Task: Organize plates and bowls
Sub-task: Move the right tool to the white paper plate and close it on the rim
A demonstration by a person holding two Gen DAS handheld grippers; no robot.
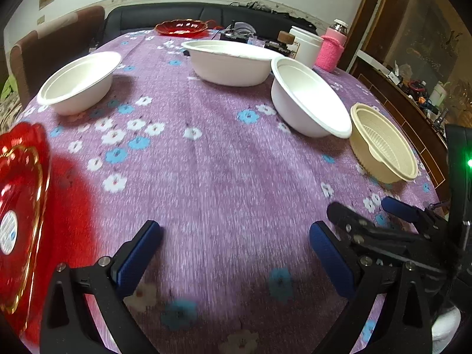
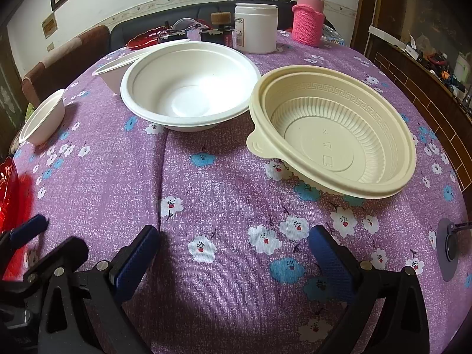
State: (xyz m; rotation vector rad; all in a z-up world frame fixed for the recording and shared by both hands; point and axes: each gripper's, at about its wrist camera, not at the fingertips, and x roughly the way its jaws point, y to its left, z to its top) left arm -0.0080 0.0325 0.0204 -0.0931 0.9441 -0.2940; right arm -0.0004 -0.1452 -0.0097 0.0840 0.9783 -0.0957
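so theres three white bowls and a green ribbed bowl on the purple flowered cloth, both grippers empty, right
Not quite: the ribbed bowl is cream-yellow, not green, as the right wrist view shows plainly. The rest holds: three white bowls stand on the purple flowered cloth, and the left gripper and right gripper hold nothing.

Non-task items, far end of table and surroundings

A purple floral tablecloth [image 2: 224,194] is seen spread beneath and ahead of the gripper. Far ahead, slightly right, a white lidded jar [image 2: 256,28] is placed, with a pink knit-sleeved bottle [image 2: 308,17] just to its right and a small wooden-capped container [image 2: 220,18] just to its left. Beyond the table a dark sofa [image 1: 165,17] is noted; a brown chair [image 1: 56,47] far left; a cluttered wooden sideboard [image 2: 424,67] far right.
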